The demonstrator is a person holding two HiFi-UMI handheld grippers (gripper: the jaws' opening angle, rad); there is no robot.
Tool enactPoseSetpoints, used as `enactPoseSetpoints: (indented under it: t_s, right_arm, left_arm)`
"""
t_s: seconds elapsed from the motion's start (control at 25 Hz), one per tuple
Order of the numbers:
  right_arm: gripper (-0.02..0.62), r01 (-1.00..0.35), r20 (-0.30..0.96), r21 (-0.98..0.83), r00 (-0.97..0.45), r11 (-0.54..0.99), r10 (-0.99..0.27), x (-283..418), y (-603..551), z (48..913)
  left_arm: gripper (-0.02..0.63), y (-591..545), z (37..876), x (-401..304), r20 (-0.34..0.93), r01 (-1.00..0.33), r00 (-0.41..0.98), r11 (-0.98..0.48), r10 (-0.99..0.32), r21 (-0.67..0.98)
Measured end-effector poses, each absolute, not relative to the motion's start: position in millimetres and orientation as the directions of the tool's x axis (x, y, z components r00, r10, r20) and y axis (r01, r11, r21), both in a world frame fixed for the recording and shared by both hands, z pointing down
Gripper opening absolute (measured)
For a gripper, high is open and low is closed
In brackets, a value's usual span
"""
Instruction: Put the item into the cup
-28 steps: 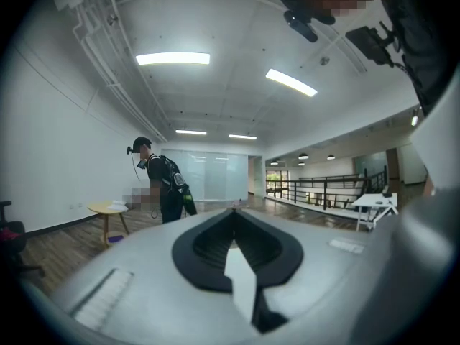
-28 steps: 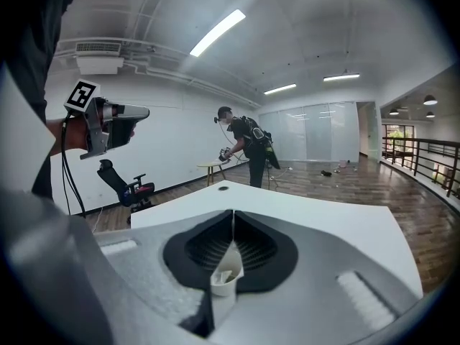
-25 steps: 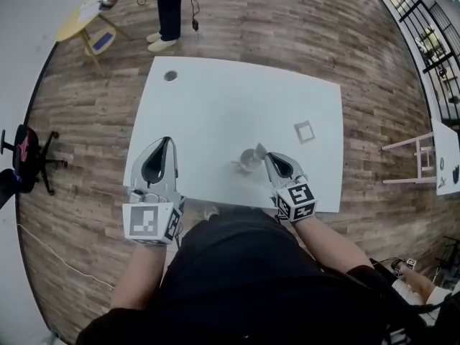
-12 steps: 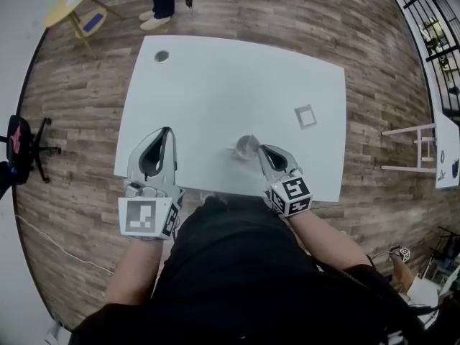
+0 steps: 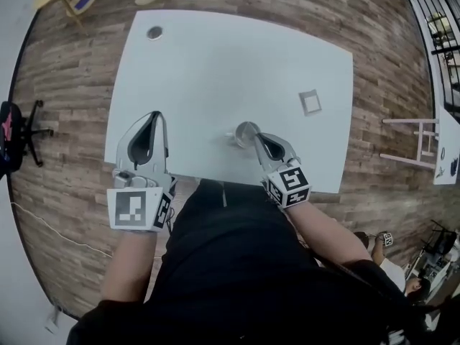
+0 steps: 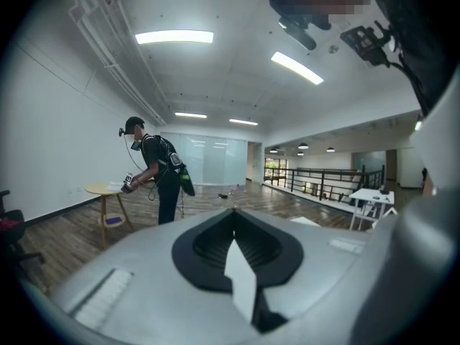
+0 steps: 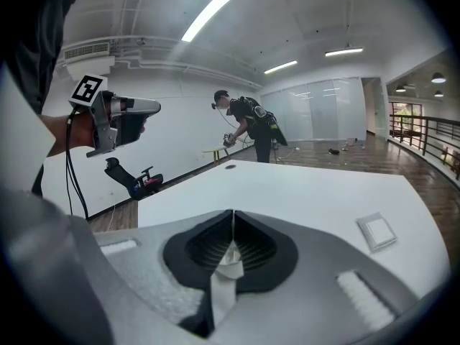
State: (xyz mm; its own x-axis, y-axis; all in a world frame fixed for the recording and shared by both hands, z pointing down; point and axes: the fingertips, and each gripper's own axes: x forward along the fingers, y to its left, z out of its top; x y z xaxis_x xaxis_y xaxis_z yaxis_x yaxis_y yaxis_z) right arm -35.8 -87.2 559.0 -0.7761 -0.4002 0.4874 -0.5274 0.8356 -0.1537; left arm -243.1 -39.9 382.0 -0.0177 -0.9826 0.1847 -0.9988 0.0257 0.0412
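**Head view.** The white bench (image 5: 215,63) is seen from above on a wood-plank floor (image 5: 72,70). The cup (image 5: 246,131) stands upright on the bench near its front edge, just right of centre. The right claw (image 5: 255,136) is held with its tips just beside the cup's near right rim; whether they touch it cannot be resolved. A flat square plate (image 5: 310,102), grey-rimmed with a pale centre, lies on the bench well apart from the cup, farther back and to the right. The left claw (image 5: 154,113) is held over the bench's front left corner, well apart from the cup. A round grommet (image 5: 154,32) is set near the far left corner, and an office chair (image 5: 14,128) stands on the floor to the left.

**Left gripper view.** The jaws are seen clenched, tip against tip, with nothing between them. The claw is pointed out into the room, where a second person (image 6: 154,171) bends over a round yellow table (image 6: 108,190).

**Right gripper view.** The jaws are clenched, their tips met along one line. A small white form is seen through the opening behind the pads; it is possibly the cup below, but it is too poorly resolved to name. The cup's contents are not shown in any view.
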Motion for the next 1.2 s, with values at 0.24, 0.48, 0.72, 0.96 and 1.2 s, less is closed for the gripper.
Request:
enactPoseSetpoints:
  t_s: [0.24, 0.48, 0.72, 0.96, 1.2]
  right_arm:
    - [0.109, -0.517, 0.516, -0.173, -0.773, 0.838, -0.37, -35.7, -85.5, 571.0]
    - [0.109, -0.556, 0.49, -0.165, -0.763, 0.815, -0.421, -37.6, -91.6, 566.5]
    - [0.109, -0.568, 0.485, -0.184, -0.762, 0.802, -0.429, -44.8, -91.6, 572.2]
    - [0.092, -0.619, 0.45, -0.159, -0.739, 0.769, -0.502, -31.8, -105.9, 562.1]
    - [0.007, -0.687, 0.406, -0.134, -0.695, 0.714, -0.593, -13.2, -125.6, 546.5]
  left_arm:
    - [0.006, -43.6, 390.0, -242.7, 0.194, -0.998, -0.02, 0.031, -0.981, 0.053]
    - [0.006, -43.8, 395.5, -244.5, 0.201, -0.998, 0.016, -0.003, -0.98, 0.066]
    - [0.006, -37.8, 394.8, -258.7, 0.183, -0.999, 0.004, 0.006, -0.983, 0.052]
    - [0.006, -37.3, 394.3, -252.7, 0.169, -0.999, 0.036, -0.03, -0.985, 0.038]
    - [0.006, -44.7, 385.7, -244.4, 0.139, -0.997, 0.077, -0.074, -0.987, 0.03]
